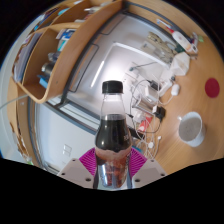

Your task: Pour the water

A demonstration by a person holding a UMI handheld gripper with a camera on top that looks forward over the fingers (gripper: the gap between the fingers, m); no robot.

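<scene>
Gripper [110, 165] clenched on a dark bottle [112, 135], upright between the magenta pads [88, 160], black cap on. Beyond, right: white cup [191, 125] on wooden tabletop [170, 150]. Farther off, cables, perhaps small devices.

No text, brand, number or sign can be read anywhere. The bottle [112, 140] between the fingers bears a band around its middle, but nothing on it is legible. The clutter beyond it shows no readable markings.
</scene>
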